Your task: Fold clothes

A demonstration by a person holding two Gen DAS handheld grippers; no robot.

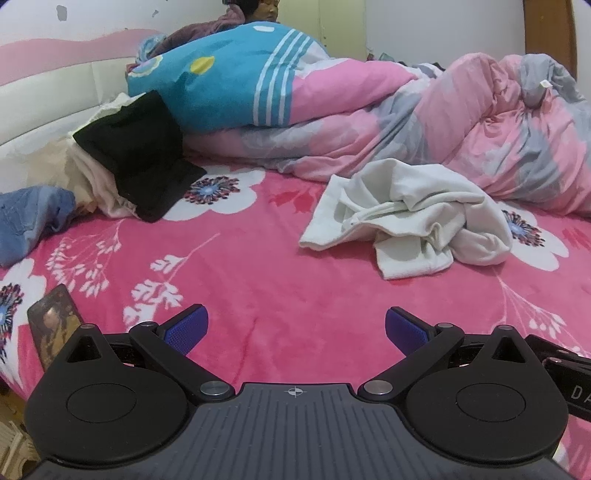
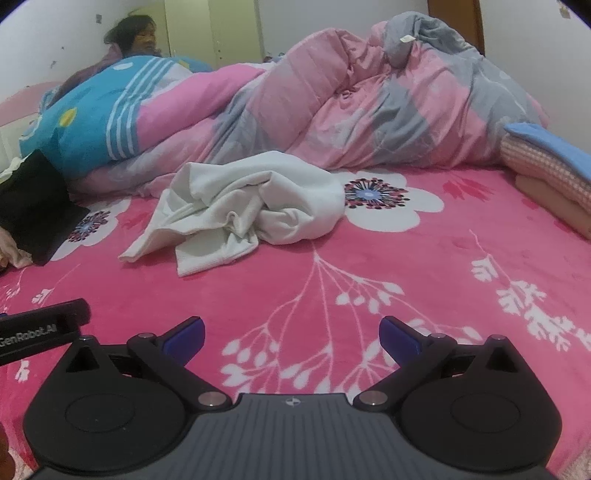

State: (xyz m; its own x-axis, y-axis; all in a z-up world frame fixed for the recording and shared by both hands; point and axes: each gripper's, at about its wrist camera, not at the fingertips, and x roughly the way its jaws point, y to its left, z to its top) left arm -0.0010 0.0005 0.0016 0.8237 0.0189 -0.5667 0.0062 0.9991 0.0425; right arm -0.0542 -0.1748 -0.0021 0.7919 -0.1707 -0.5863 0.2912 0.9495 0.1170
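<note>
While white garment (image 1: 406, 214) lies crumpled on bed, L claw (image 1: 295, 332) & R claw (image 2: 291, 338) spread, empty.

Pink-grey quilt (image 1: 461, 122) bunched behind; person (image 2: 136, 35) lying; phone (image 1: 53, 325) at bed edge.

White walls (image 2: 332, 22), seemingly padded headboard (image 1: 48, 96).

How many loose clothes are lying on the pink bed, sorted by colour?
White: 1, the crumpled white garment
Black: 1, the black garment
Cream: 1, the cream garment under the black one
Blue denim: 1, the denim piece
Total: 4
</note>
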